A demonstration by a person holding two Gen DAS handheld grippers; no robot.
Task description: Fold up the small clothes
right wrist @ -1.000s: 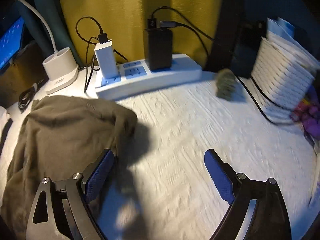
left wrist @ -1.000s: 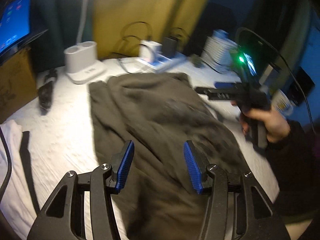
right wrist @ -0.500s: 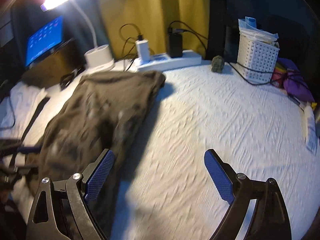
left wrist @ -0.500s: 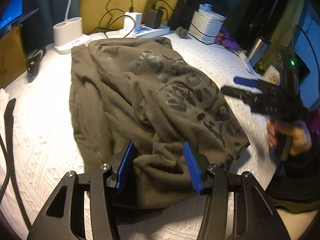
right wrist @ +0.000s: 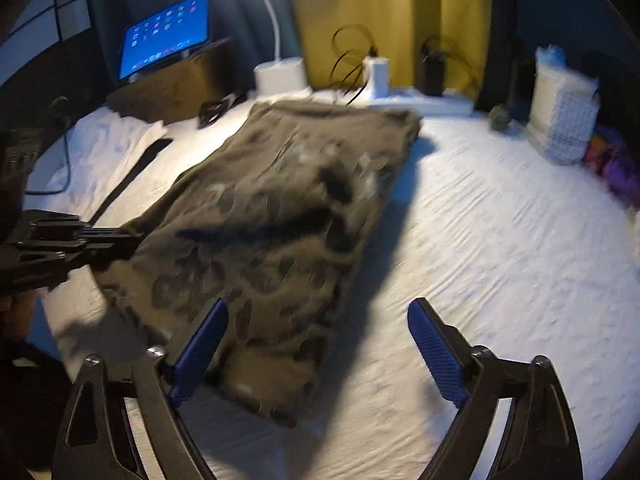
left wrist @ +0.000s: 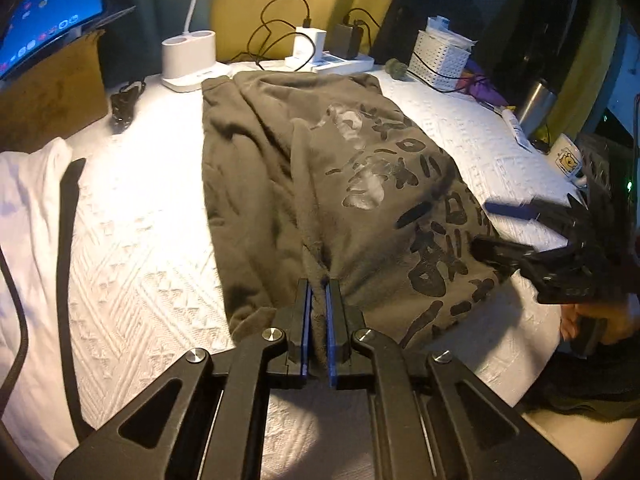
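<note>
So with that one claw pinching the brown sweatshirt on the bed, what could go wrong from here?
The left gripper holds only a small bunch near the hem of the brown printed sweatshirt, so the thick fabric might slip out when pulled. The right gripper is open and holds nothing, so a one-sided lift may bunch the cloth. A far drag could catch the white power strip and its cables.

You have one olive-brown garment point(left wrist: 312, 184) on the white bedcover point(left wrist: 132, 264) — a single printed piece. Two grippers in view: the left gripper point(left wrist: 319, 292) and the right gripper point(right wrist: 316, 344), two blue-padded fingers point(right wrist: 198, 354) each. At the far edge, one screen point(left wrist: 48, 12), one power strip point(left wrist: 340, 65) carrying two chargers, one white lattice basket point(left wrist: 438, 56) — and one mug point(left wrist: 568, 158).
</note>
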